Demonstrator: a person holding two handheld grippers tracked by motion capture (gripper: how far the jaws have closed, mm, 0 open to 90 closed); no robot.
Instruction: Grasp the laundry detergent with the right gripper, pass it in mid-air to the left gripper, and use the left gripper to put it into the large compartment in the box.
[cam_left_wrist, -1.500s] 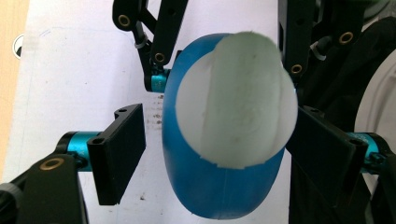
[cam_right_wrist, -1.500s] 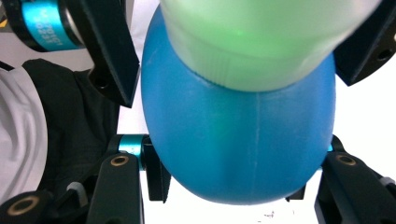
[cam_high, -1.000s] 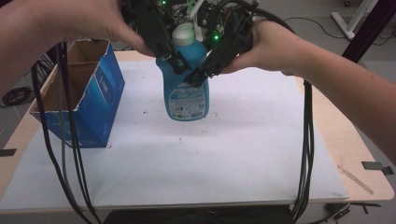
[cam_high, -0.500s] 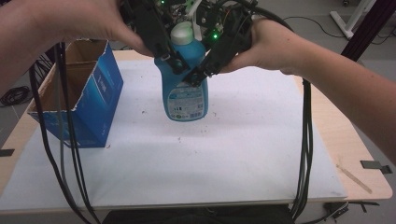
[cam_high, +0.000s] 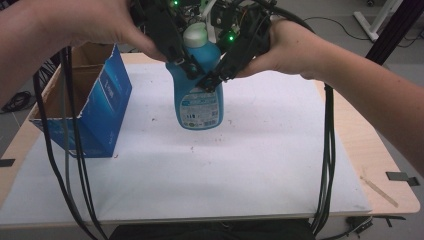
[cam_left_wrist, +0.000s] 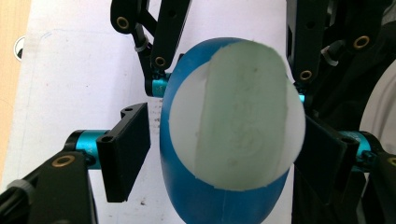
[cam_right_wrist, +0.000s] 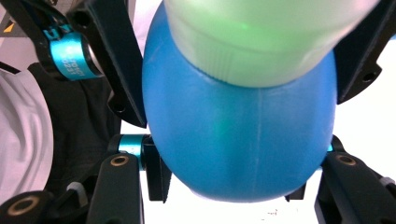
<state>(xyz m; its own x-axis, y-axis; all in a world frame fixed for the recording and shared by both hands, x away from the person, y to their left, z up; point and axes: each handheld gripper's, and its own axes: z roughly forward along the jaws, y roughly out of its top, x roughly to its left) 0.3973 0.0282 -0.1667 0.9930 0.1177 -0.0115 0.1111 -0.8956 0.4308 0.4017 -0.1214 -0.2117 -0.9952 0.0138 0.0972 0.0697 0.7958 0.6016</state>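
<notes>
A blue bottle (cam_high: 200, 100) with a pale cap (cam_high: 196, 35) stands upright on the white mat (cam_high: 250, 165). My right gripper (cam_high: 214, 80) comes in from the upper right and is shut on the bottle's shoulder; its pads (cam_right_wrist: 154, 172) press both sides of the blue body (cam_right_wrist: 233, 140). My left gripper (cam_high: 187, 65) reaches in from the upper left around the same bottle (cam_left_wrist: 187, 196). Its jaws have just been closing. A narrow gap still shows between its left pad (cam_left_wrist: 126, 154) and the bottle, and the cap (cam_left_wrist: 233, 112) hides the right pad's contact.
An open blue cardboard box (cam_high: 100, 105) stands at the mat's left edge. Black cables (cam_high: 327, 150) hang from both grippers down the front. A thin wooden stick (cam_high: 380, 186) and a strip of black tape (cam_high: 402, 177) lie on the bare wood at the right.
</notes>
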